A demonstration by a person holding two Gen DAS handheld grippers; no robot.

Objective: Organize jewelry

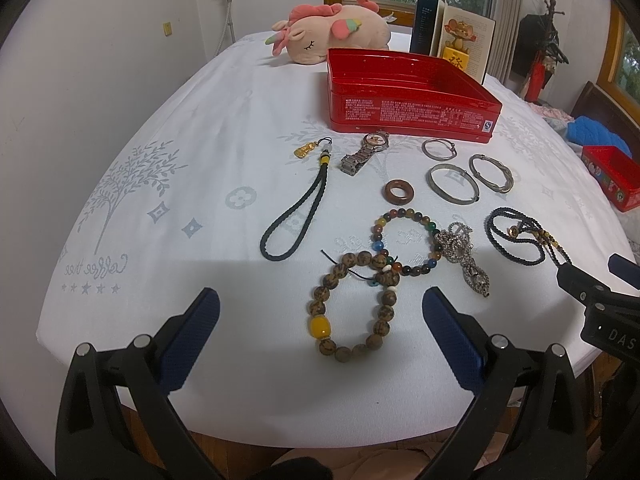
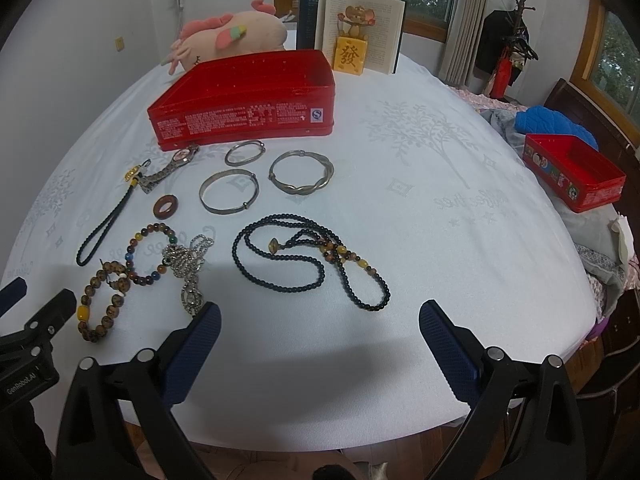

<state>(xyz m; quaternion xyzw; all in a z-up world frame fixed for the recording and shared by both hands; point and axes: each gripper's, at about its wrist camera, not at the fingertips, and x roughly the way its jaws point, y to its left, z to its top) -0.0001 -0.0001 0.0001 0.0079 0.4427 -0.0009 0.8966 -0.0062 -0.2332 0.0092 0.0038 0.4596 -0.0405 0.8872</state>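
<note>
- Blue-padded left gripper is spread wide and holds nothing. It hovers at the near table edge, at 6 o'clock of the brown wooden-bead bracelet with one yellow bead.
- Blue-padded right gripper is likewise spread and empty, at 6 o'clock of the black beaded necklace.
- Risk: the wooden-bead bracelet touches the multicoloured stone-bead bracelet. Lifting one may drag the other.
- Risk: the silver chain with pendant lies against the multicoloured bracelet and may snag.
- Black braided cord strap with gold charm has its long axis from 7 o'clock to 1 o'clock, charm end far.
- Risk: the necklace is limp. A pinch on one strand may leave its loops trailing.
- Metal wristwatch points its face toward 1 o'clock.
- Three silver bangles lie flat, just near of the open red metal tin at 12 o'clock, the likely destination.
</note>
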